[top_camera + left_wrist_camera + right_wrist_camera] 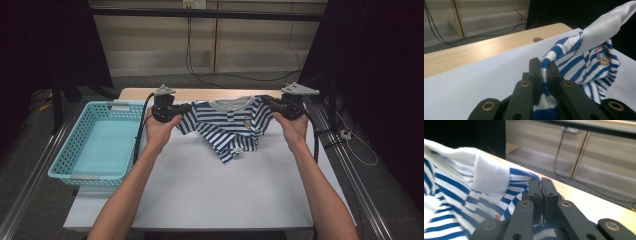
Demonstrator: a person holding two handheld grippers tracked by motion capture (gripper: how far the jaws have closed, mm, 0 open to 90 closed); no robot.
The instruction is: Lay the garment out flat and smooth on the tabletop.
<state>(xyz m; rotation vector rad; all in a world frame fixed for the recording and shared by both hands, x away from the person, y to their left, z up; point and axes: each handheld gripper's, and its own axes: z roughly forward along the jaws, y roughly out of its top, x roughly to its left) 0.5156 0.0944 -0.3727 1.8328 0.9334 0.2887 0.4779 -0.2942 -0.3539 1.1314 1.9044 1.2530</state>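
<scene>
Between the jaws of your left claw (545,75) sits one shoulder of the striped shirt (227,125), clamped tight, and your right claw (541,192) is clamped on the other shoulder the same way. Each bite looks thin, just a fold of cloth near the seam, so a sharp tug or pulling your hands too far apart could slip a shoulder free and let the shirt drop in a heap. If you lower it unevenly, the hem, already bunched and twisted below the collar, may fold under itself on the white sheet (210,190) covering the tabletop (200,93). From the claws outward, the shirt hangs stretched between them, collar up, its lower edge touching the sheet near the far side. The turquoise basket (75,150) stands to your left, well apart from the shirt.
</scene>
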